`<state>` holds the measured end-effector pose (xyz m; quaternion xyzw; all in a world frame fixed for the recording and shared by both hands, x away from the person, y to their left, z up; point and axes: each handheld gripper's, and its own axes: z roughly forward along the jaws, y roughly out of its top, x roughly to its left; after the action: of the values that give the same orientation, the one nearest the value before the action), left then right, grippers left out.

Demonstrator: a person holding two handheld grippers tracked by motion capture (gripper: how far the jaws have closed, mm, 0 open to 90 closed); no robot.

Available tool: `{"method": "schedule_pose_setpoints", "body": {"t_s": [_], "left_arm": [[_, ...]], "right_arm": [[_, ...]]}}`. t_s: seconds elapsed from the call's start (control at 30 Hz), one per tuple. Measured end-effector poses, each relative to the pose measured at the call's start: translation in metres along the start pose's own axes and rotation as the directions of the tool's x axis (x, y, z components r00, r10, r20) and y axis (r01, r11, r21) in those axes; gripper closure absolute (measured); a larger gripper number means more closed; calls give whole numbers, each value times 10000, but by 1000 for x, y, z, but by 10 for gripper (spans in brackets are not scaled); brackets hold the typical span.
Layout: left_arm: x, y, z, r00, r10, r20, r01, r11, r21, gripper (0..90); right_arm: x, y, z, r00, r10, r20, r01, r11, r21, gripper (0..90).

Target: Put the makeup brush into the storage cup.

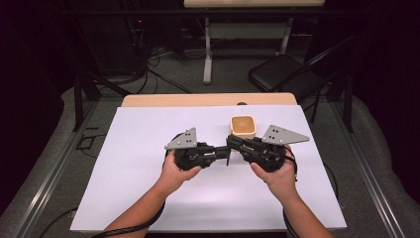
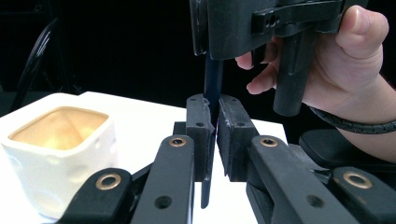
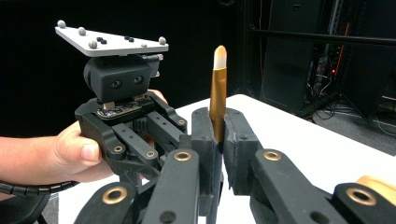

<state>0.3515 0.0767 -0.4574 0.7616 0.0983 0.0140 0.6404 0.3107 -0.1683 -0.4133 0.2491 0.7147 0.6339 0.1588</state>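
gold pen [image 3: 217, 100] with whitish tip stands upright, clamped in right hand-held gripper [image 3: 218, 135].

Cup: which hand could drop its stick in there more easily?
Right, probably. The right gripper, shut on a gold stick, sits just beside the cup; the left gripper, shut on a dark stick, lies farther from it.

The left gripper [image 1: 229, 157] and right gripper [image 1: 232, 141] meet tip to tip at table centre, the cream cup [image 1: 243, 126] just behind them blocks the far side, while the white table surface [image 1: 138, 139] to the left, right and front is open.
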Motion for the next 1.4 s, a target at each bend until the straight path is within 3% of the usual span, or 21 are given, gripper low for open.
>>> {"method": "schedule_pose_setpoints", "body": {"t_s": [0.4, 0.67, 1.0, 1.4], "left_arm": [[2, -2, -1, 9996, -280, 22, 280, 9996, 61, 795], [6, -4, -5, 9974, -715, 75, 715, 9974, -32, 721], [3, -5, -7, 9973, -731, -7, 731, 9973, -69, 540], [5, -8, -8, 9973, -476, -553, 474, 9989, -41, 345]], "right_arm": [[0, 1, -1, 10000, -84, 50, 84, 10000, 22, 836], [-2, 1, -2, 10000, -55, 73, 54, 10000, 46, 836], [-3, 1, -1, 9999, -101, 95, 100, 9999, 100, 836], [-4, 0, -3, 9998, -99, 176, 97, 9999, 87, 836]]}}
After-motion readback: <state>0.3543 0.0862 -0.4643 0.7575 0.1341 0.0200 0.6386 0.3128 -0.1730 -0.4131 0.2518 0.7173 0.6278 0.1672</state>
